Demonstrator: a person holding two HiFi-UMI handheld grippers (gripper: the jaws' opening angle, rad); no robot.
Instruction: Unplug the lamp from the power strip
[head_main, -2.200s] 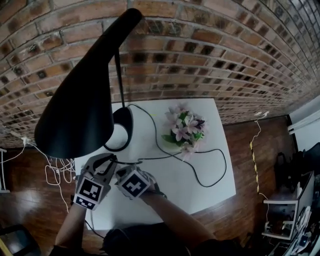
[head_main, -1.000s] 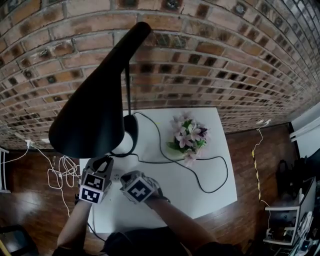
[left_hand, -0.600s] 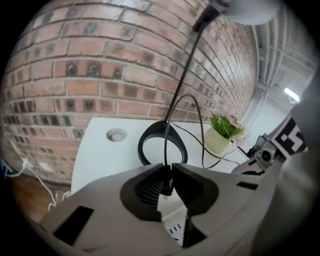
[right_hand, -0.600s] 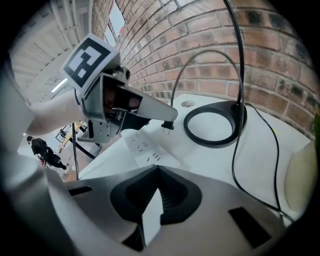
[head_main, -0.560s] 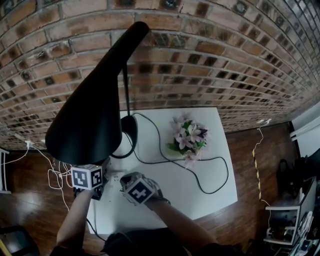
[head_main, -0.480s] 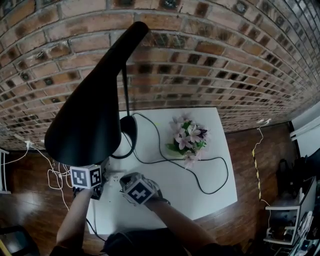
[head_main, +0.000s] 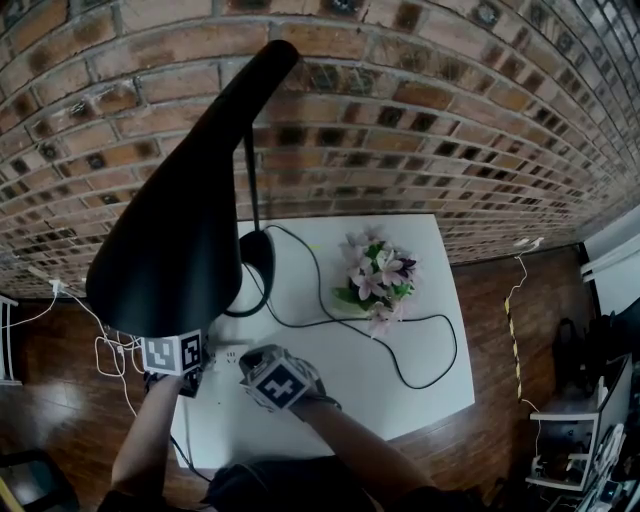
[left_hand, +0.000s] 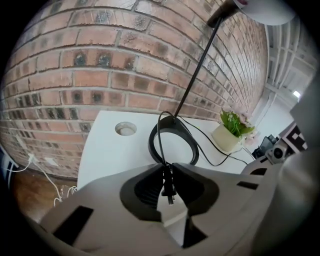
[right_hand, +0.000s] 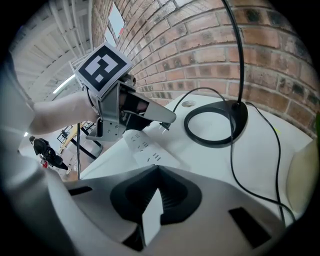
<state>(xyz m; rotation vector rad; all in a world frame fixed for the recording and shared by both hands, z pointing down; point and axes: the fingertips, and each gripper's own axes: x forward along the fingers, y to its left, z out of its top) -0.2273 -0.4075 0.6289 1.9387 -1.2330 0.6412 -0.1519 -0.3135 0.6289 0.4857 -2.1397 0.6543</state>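
L claw (left_hand: 167, 168) rolled, dropped, angled dwn; jaws eased slightly, plug (left_hand: 169, 187) pinched.

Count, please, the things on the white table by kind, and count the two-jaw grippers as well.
Black lamp: 1
White power strip: 1
Pot of flowers: 1
Grippers: 2 (left gripper, holding the lamp plug; right gripper)
Total: 5

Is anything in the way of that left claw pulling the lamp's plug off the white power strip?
Nothing visible does. The left gripper grips the plug, its prongs bare and clear of the power strip, which the right gripper pinches at one end.
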